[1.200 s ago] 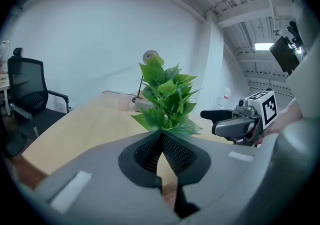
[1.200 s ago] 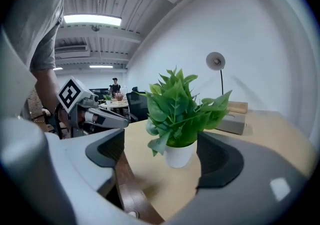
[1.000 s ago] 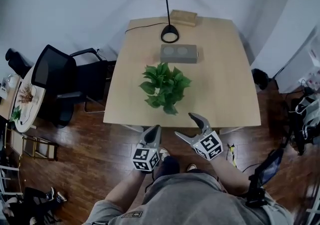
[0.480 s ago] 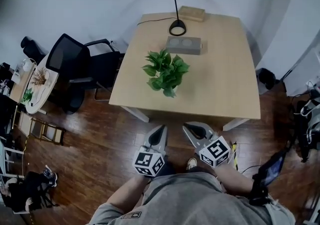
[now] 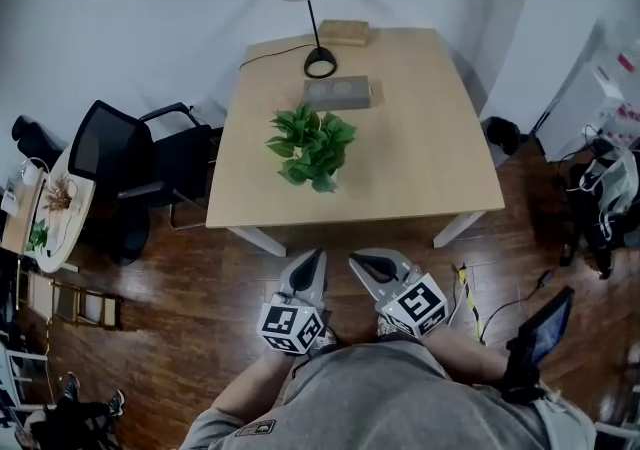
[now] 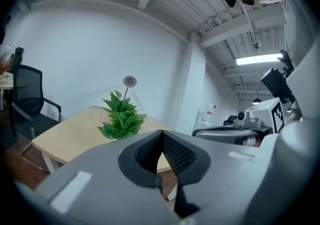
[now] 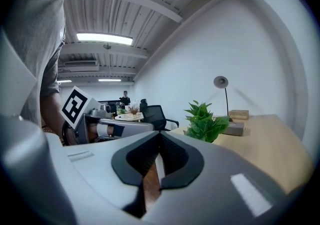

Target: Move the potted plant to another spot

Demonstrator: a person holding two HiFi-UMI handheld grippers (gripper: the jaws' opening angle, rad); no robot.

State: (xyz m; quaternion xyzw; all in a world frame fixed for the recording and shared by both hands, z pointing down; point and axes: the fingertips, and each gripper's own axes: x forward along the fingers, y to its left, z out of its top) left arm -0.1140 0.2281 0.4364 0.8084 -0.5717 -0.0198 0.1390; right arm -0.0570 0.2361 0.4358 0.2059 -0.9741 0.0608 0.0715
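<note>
Well, head view: leafy green potted plant [image 5: 305,146] standing mid-left on pale wooden table [image 5: 420,138], just in front of flat grey box [image 5: 337,92] & thin black desk lamp [image 5: 318,60]. Left gripper [image 5: 316,256] & right gripper [image 5: 356,260] low over dark wood floor [image 5: 200,318], well apart from plant. Left gripper view: jaws pressed together, nothing between. Right gripper view: jaws just been closing, now pressed together, empty too. Next, prob.: open both wide, go in low, squeeze pot not leaves, keep upright.

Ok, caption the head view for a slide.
Left gripper and just-closed right gripper, both empty, short of the table bearing potted plant and lamp.
</note>
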